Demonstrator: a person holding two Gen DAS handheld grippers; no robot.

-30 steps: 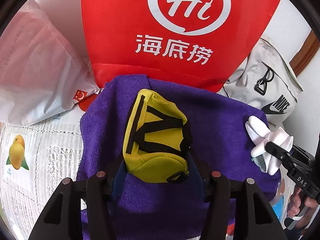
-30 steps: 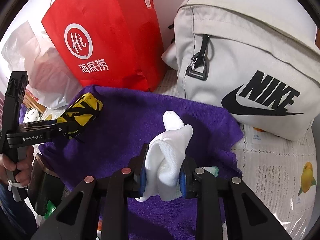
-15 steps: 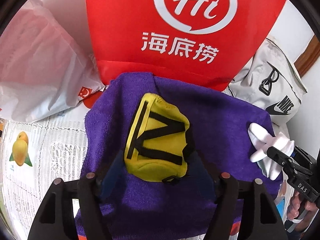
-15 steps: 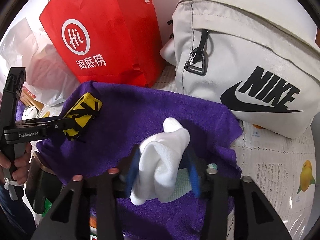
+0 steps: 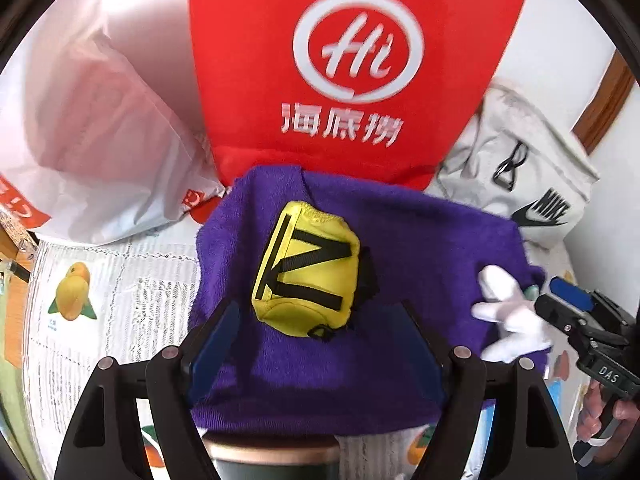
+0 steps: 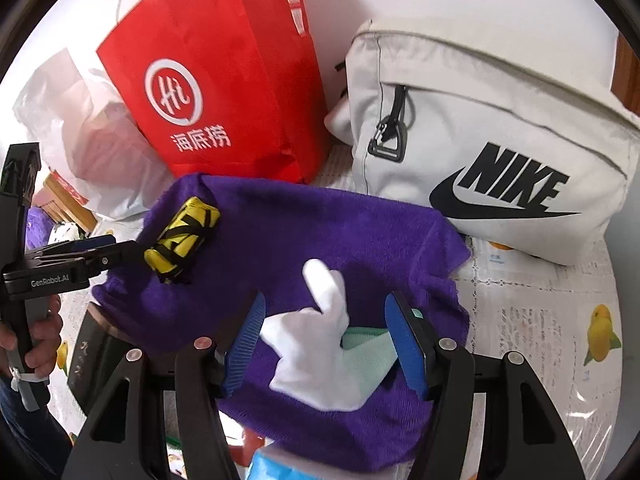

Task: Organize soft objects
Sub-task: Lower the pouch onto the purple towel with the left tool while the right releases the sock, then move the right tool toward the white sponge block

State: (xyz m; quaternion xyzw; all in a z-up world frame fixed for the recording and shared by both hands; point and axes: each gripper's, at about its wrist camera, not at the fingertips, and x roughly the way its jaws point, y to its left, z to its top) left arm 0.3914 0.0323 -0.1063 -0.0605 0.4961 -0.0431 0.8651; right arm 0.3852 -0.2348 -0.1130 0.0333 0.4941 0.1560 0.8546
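A yellow pouch with black straps [image 5: 308,276] [image 6: 182,236] lies on the purple towel [image 5: 420,248] [image 6: 320,220]. My left gripper [image 5: 316,332] hangs just behind it, its jaws opening and the blue pads off the pouch. A white sock with a mint-green part [image 6: 320,352] [image 5: 508,320] lies on the towel's right side. It sits between the fingers of my right gripper [image 6: 326,344], whose jaws are opening and whose pads stand apart from the cloth. A hand holds each gripper handle.
A red paper bag [image 5: 352,80] [image 6: 224,92] stands behind the towel, with a white plastic bag [image 5: 100,140] to its left and a grey Nike bag [image 6: 500,152] to its right. The towel drapes over dark containers [image 5: 272,460] on a fruit-print tablecloth [image 6: 560,320].
Both grippers opened and drew back and up. The yellow pouch and the white sock were let go and now lie loose on the purple towel.
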